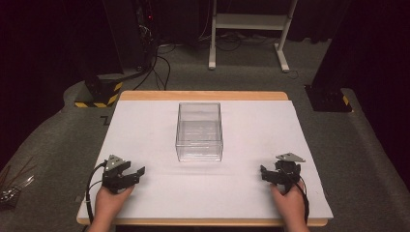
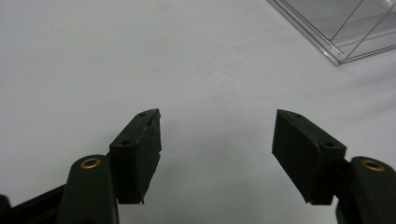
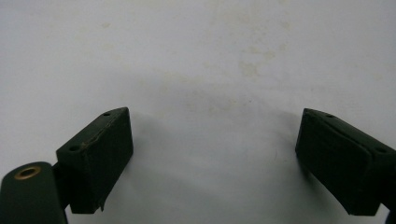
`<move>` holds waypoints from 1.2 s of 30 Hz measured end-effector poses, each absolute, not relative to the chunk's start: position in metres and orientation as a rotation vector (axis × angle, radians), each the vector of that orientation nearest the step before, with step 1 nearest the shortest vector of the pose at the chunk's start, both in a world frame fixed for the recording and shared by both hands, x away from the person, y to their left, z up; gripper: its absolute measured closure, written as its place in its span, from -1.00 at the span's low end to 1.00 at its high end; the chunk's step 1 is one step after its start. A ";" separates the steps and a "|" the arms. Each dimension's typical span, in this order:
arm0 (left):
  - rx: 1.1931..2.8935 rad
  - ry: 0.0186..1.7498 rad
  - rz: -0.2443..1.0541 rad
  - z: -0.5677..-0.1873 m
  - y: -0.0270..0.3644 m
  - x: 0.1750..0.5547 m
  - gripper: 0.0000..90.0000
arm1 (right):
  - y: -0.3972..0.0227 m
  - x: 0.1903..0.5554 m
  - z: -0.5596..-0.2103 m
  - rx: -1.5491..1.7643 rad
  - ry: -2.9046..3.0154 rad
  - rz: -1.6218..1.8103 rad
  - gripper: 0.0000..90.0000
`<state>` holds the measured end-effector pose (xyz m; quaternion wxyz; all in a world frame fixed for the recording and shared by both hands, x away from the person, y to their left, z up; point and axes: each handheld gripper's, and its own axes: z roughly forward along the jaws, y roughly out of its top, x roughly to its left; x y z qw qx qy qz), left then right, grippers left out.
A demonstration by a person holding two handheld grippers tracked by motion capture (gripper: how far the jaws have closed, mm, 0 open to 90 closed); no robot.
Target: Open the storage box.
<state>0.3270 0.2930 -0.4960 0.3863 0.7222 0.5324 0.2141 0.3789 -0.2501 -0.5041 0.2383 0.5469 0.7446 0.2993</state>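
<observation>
1. Worktop (image 1: pixel 145 125) lay white and bare under my hands, save for one clear plastic box (image 1: pixel 199 131) standing upright and open-topped at its middle.
2. My left claw (image 1: pixel 138 172) rested near the front left corner, its jaws spread wide with nothing between them; in the left gripper view the pads (image 2: pixel 140 154) framed only white surface.
3. My right claw (image 1: pixel 265 173) sat near the front right corner, jaws likewise gaping and empty, as the right gripper view showed over the faintly stained sheet.
4. The box stood ahead of both claws and between them, well apart from each, its long axis running away from me toward the far edge.
5. From the left claw it lay forward and to the right; a corner of the box (image 2: pixel 341 32) showed at the upper right of that claw's view.
6. From the right claw it lay forward and to the left.
7. I judged the two claws about equally far from it, with the left perhaps slightly nearer, so either hand could reach in first.
</observation>
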 end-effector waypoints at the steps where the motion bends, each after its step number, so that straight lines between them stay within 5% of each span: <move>1: 1.844 1.348 0.544 -0.495 0.292 0.327 -0.27 | -0.250 0.379 -0.504 1.499 2.040 0.820 -0.76; 36: 1.858 1.120 0.434 -0.474 0.227 0.322 -0.50 | -0.250 0.379 -0.504 1.498 2.041 0.820 -0.76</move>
